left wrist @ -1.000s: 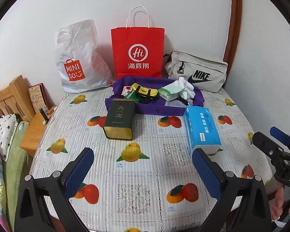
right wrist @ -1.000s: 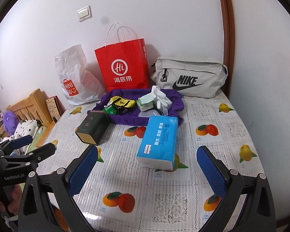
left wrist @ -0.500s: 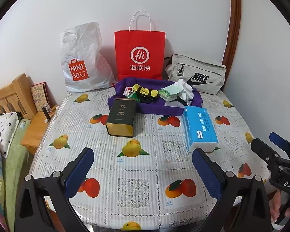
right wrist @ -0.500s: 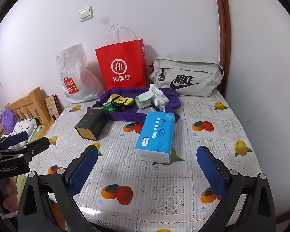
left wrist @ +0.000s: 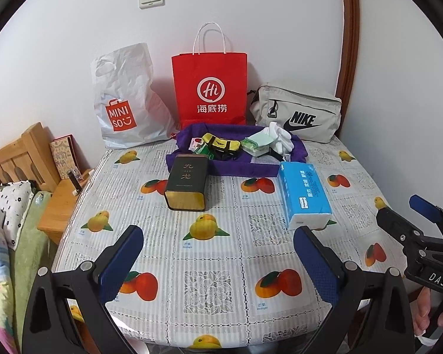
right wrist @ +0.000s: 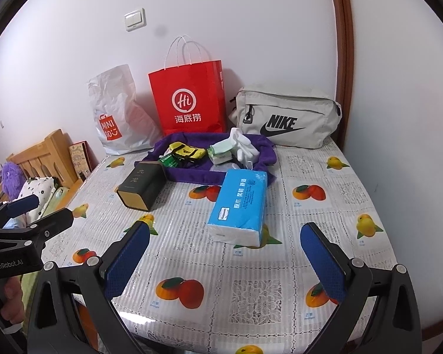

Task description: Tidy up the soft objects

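Tongs come first in both wrist views: the left tongs (left wrist: 218, 261) and the right tongs (right wrist: 226, 255) hang over the near edge of the table (left wrist: 209, 283), both spread wide and grasping nothing. In the left wrist view the right tongs show at about 3 o'clock; in the right wrist view the left tongs (right wrist: 34, 211) show at 9 o'clock.

Past the blue pads, the fruit-print table is bare up to its middle. There a blue tissue pack (right wrist: 240, 203) lies flat at about 12 o'clock from the right tongs, its short end toward them. A dark tea tin (left wrist: 187, 184) lies on its side near 12 o'clock from the left tongs, well apart from the pack.

The tissue pack is likely light and yielding under a slick film, so a squeeze across its narrow width near the middle should hold; a pinch at a corner may only crumple the wrap.

Just behind both sits a purple cloth tray (left wrist: 236, 168), its wall floppy. It holds a yellow pouch (left wrist: 221, 144), a pale green packet (left wrist: 258, 144) and white gloves (left wrist: 279, 137), all seemingly soft and light.

Farthest, along the wall, stand a white shopping bag (left wrist: 127, 100), a red paper bag (left wrist: 209, 88) and a grey waist bag (left wrist: 298, 115).
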Demonstrator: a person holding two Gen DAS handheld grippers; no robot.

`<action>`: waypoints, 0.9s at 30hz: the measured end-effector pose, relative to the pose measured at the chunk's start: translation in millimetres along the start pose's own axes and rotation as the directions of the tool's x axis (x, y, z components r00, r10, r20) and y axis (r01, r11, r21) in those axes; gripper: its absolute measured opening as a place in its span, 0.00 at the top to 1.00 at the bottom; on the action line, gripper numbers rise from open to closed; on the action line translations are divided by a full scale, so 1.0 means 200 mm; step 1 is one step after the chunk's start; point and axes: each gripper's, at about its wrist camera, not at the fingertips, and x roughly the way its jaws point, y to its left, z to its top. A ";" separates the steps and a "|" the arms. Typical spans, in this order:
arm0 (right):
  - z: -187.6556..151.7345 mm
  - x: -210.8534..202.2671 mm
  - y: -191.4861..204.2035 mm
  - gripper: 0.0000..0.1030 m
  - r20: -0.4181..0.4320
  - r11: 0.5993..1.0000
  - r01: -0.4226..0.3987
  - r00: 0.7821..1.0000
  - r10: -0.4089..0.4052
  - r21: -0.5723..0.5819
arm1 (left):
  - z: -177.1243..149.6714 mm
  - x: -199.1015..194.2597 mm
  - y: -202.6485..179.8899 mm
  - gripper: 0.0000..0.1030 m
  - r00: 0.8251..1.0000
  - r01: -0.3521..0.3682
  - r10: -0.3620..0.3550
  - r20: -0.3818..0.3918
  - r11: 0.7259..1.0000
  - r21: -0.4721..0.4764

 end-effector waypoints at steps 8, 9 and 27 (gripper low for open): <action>0.00 0.00 0.01 0.02 -0.004 1.000 0.005 1.000 -0.005 -0.003 | -0.01 0.01 0.02 0.00 1.000 0.000 0.000 -0.002 1.000 -0.014; 0.00 0.00 0.01 0.02 -0.005 1.000 0.006 1.000 -0.006 -0.003 | -0.01 0.01 0.02 0.00 1.000 -0.001 0.001 -0.005 1.000 -0.013; 0.00 0.01 0.02 0.02 -0.007 1.000 -0.006 1.000 0.006 -0.009 | -0.01 0.01 0.02 0.00 1.000 -0.003 0.003 -0.005 1.000 -0.015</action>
